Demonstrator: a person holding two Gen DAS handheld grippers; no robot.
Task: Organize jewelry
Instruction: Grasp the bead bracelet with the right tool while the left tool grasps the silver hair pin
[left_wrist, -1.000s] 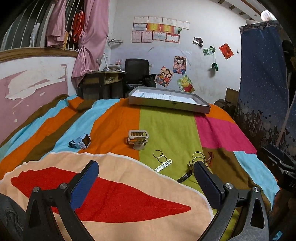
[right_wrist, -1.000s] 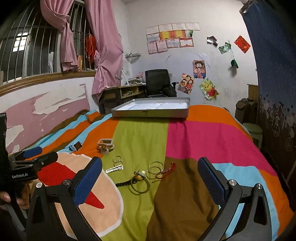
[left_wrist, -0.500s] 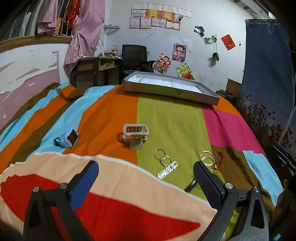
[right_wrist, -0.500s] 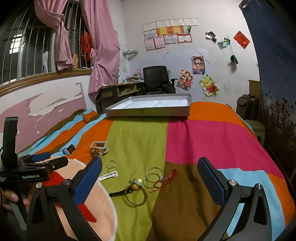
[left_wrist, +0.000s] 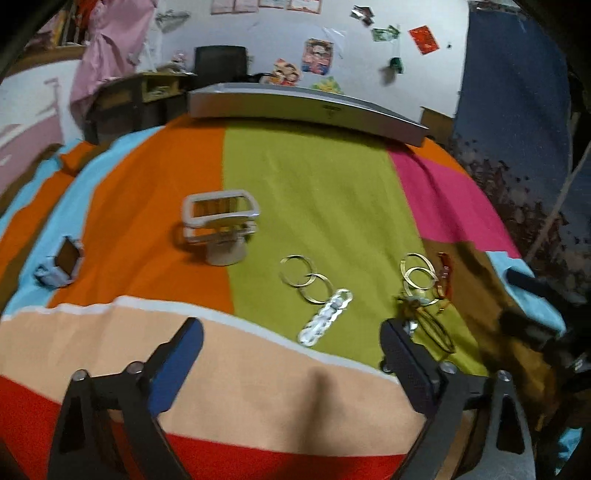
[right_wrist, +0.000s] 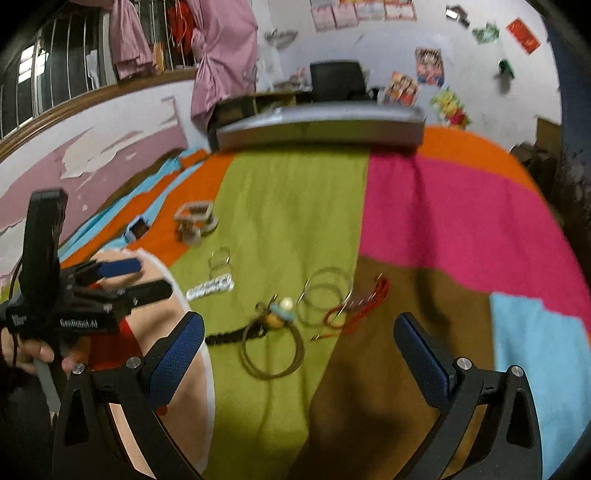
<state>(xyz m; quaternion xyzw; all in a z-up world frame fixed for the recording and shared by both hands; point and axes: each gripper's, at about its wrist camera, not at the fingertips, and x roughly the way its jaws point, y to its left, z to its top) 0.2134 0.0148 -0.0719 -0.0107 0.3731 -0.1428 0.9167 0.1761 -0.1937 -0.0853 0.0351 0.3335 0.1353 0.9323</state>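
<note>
The left tool (left_wrist: 291, 345) hangs released above the near edge of the bed (left_wrist: 310, 184), its blue-padded fingers (left_wrist: 177, 365) spread wide and holding nothing. Just ahead of it on the green stripe of the striped bedspread lies a silver chain bracelet (left_wrist: 325, 317), touching a pair of overlapping thin hoops (left_wrist: 306, 278). Farther toward the middle of the bed, where orange meets green, stands a small white rack on a round foot (left_wrist: 221, 225). Toward the left edge, on the light blue stripe, sits a pale blue watch (left_wrist: 61, 266). Near the right finger is a second pair of thin hoops (left_wrist: 419, 273) with a red cord bracelet (left_wrist: 445, 273) just beside them

The right tool (right_wrist: 298, 347) is also released, fingers (right_wrist: 424, 365) wide apart and empty, over the near edge. Directly between them lie a large thin bangle (right_wrist: 271, 354), a black beaded strand (right_wrist: 231, 336) and a small beaded charm (right_wrist: 279, 314), tangled closely; motion blur hides whether they are joined. A flat grey tray (right_wrist: 321, 129) rests at the far edge of the bed. At the left of the right wrist view, a hand (right_wrist: 29, 350) grips the other tool's handle
</note>
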